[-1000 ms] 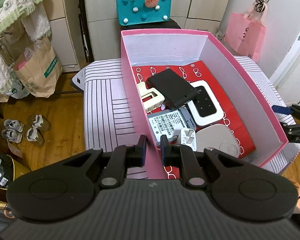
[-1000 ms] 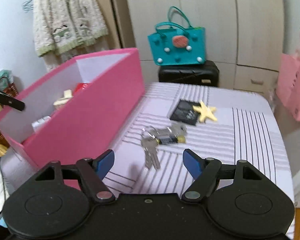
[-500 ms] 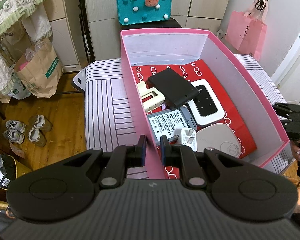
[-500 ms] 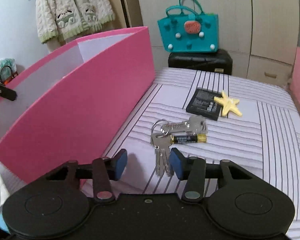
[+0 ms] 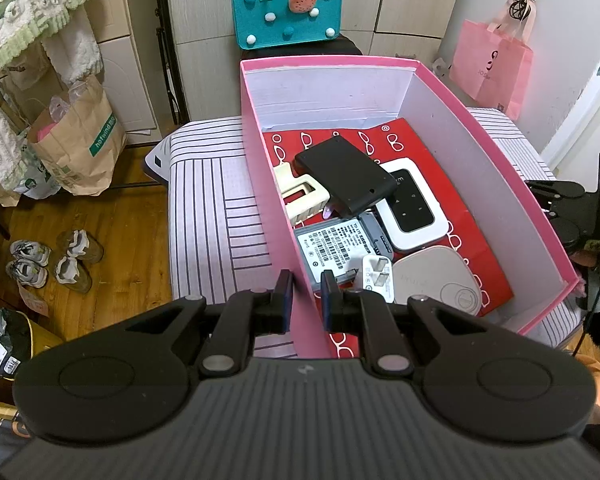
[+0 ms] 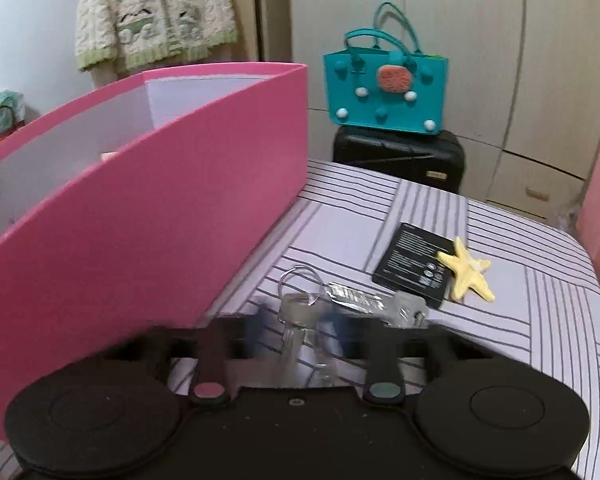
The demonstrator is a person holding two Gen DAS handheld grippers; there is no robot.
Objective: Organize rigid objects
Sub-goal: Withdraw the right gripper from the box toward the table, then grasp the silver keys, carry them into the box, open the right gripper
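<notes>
Your left tongs (image 5: pixel 305 297) are pinching the near end of the pink box (image 5: pixel 260 184)'s left wall, with only the thickness of the card between the two fingers. The box is sitting on the striped counter (image 5: pixel 208 184), its long axis running from near to far. Inside it a black slab (image 5: pixel 344 176), a white-framed device (image 5: pixel 412 208), a cream clip (image 5: pixel 300 196), a labelled battery pack (image 5: pixel 332 246), a white plug (image 5: pixel 376 276) and a beige rounded case (image 5: pixel 440 284) are lying on the red lining.

Your right tongs (image 6: pixel 292 332) are blurred; the fingers are sitting narrowly apart on either side of the bunch of keys (image 6: pixel 296 316). You cannot tell whether they are gripping it yet. The key blades are pointing near, toward you, while the ring (image 6: pixel 300 280) is lying at the far end. A blurred silvery piece (image 6: pixel 364 300) is stretching right from the ring. Farther right, a black battery (image 6: pixel 416 264) is lying flat, with a yellow starfish (image 6: pixel 466 270) touching its right edge. The pink box is standing just left of the keys.
</notes>
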